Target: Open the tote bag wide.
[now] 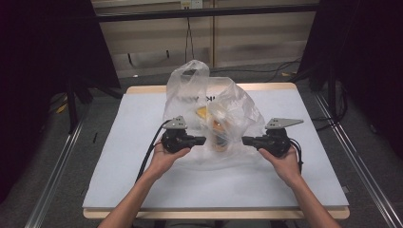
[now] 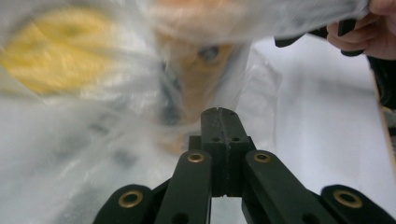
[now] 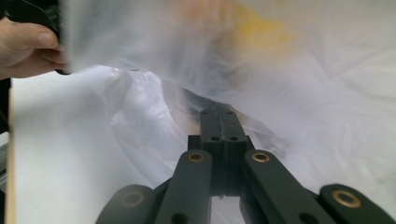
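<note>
A clear plastic bag (image 1: 209, 111) stands bunched up on the white table (image 1: 133, 142), and the person has a gripper at each flank of it. The left gripper (image 1: 203, 140) points inward from the bag's left side, the right gripper (image 1: 244, 140) from the opposite side, so their tips face each other with the lower part of the bag between them. Both are held roughly level, each in a hand (image 1: 164, 156) that comes up from the near edge; the other hand (image 1: 285, 164) sits just behind the right gripper.

Seen along the left gripper (image 2: 218, 112), its jaws are clenched flat against each other, with the film of the bag (image 2: 116, 116) right at the tip and beyond it. Whether a fold of plastic is pinched in that seam I cannot tell. Through the film ahead of it, a yellow thing (image 2: 56, 51) shows up and to the left, and an orange-brown thing (image 2: 201, 60) straight ahead, both blurred.

The right gripper (image 3: 218, 112) is clenched the same way, jaws pressed together, the bag (image 3: 280, 93) hanging ahead and to its right. Again a pinched fold may be there, but it cannot be made out. A yellow smear (image 3: 261, 28) shows high ahead of it through the plastic.

In the high view the bag's handles rise well above both grippers, and the contents (image 1: 216, 128) sit between the two tips.
</note>
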Action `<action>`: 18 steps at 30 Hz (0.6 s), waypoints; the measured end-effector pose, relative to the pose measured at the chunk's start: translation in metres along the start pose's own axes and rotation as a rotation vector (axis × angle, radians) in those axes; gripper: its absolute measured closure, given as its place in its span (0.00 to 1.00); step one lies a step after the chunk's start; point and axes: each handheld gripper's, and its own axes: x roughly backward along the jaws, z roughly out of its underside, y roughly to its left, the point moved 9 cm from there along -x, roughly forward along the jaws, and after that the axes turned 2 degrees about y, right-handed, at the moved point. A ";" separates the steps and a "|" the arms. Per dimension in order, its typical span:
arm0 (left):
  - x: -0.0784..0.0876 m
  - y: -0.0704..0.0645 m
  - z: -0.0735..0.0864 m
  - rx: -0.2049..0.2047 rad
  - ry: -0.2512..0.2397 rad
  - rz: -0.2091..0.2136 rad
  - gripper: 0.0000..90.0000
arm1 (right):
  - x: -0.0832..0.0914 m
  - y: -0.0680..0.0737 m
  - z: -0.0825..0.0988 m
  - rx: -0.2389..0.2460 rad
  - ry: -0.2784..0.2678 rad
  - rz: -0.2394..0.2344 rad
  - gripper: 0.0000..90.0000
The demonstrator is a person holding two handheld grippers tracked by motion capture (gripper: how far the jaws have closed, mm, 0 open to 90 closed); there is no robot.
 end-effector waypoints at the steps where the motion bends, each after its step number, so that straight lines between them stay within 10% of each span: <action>1: 0.002 -0.001 -0.003 0.004 -0.019 0.005 1.00 | 0.006 0.001 -0.003 -0.003 -0.015 0.003 1.00; 18: 0.007 -0.008 -0.055 -0.032 -0.148 0.015 1.00 | 0.065 0.007 -0.059 0.033 -0.198 0.010 1.00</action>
